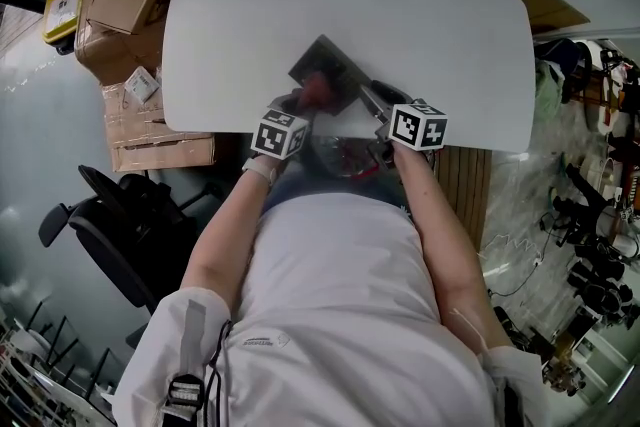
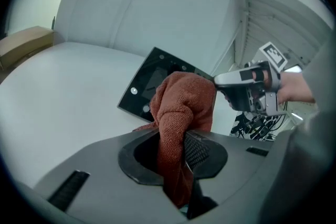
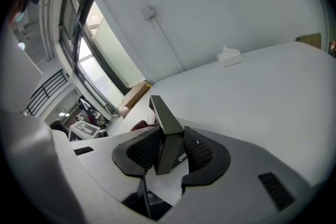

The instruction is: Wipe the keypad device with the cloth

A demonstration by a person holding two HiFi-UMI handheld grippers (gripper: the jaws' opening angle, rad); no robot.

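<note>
Keypad device [image 2: 147, 81] stands tilted, its edge pinched by the right gripper [image 3: 169, 152]. The left gripper [image 2: 170, 153] clamps a rust-red cloth [image 2: 181, 105] at its face. Wiping appears barely begun.

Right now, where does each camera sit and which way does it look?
Head view: on the person's head, looking steeply down at the table; arms and torso show.
Left gripper view: on the left gripper, looking along jaws shut on the cloth; the right hand shows.
Right gripper view: on the right gripper, looking along jaws shut on the keypad device.
Shared: all three show the keypad device.
</note>
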